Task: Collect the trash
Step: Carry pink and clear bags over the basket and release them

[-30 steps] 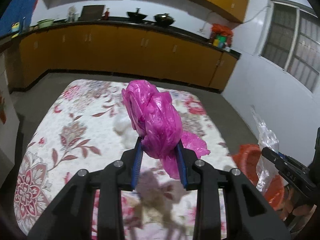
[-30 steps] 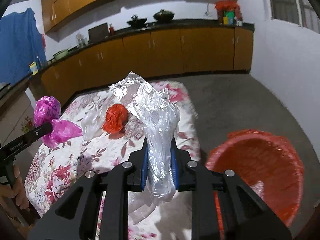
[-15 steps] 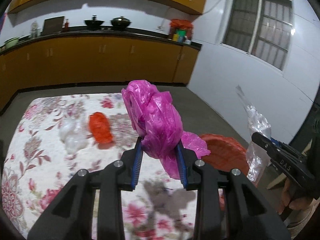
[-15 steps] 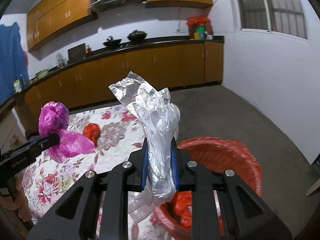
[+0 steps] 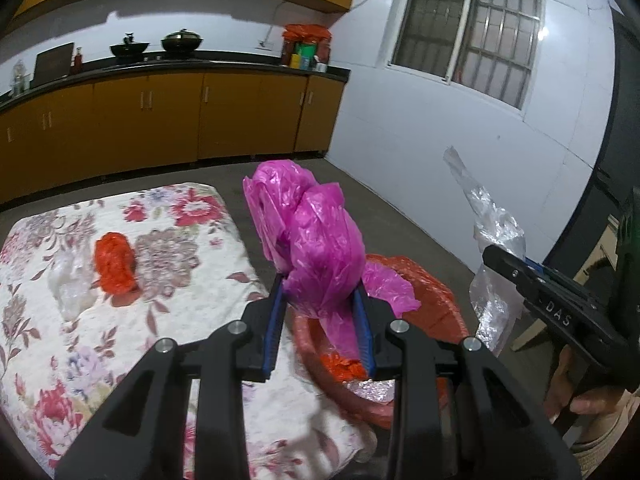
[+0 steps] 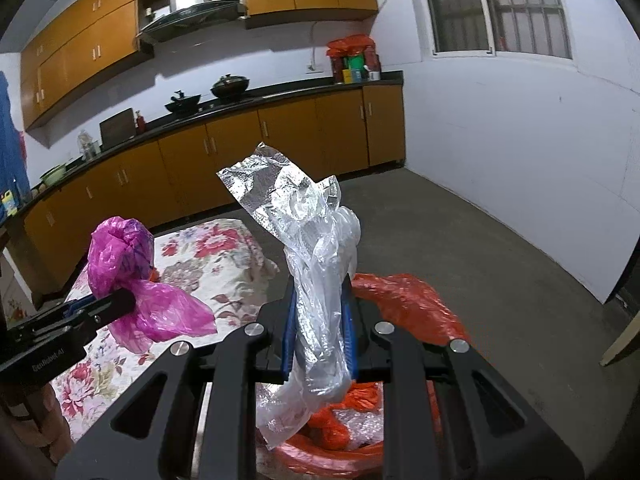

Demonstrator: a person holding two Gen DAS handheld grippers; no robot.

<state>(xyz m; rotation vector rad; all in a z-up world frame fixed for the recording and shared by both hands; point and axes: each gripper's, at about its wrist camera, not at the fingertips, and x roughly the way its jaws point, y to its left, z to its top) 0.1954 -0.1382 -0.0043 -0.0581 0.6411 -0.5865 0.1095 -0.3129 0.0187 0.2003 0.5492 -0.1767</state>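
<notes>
My left gripper (image 5: 320, 292) is shut on a crumpled pink plastic bag (image 5: 312, 236), held above the near rim of a red bin (image 5: 440, 304) lined with red plastic. My right gripper (image 6: 318, 312) is shut on a clear crinkled plastic bag (image 6: 316, 248), right over the same red bin (image 6: 408, 304), which holds orange and clear scraps. On the floral tablecloth (image 5: 180, 280) lie an orange plastic wad (image 5: 114, 264) and a clear plastic wad (image 5: 70, 284). In the right wrist view the pink bag (image 6: 120, 256) and left gripper (image 6: 116, 304) show at the left.
The floral-covered table (image 6: 224, 264) stands left of the bin. Yellow kitchen cabinets (image 5: 160, 116) with pots on a black counter run along the back wall. A white wall with a barred window (image 5: 472, 32) is on the right. Grey floor (image 6: 500, 248) surrounds the bin.
Both grippers swung right from over the table to the red bin, keeping their bags. The table slid left in both views and the bin now sits under the fingers.
</notes>
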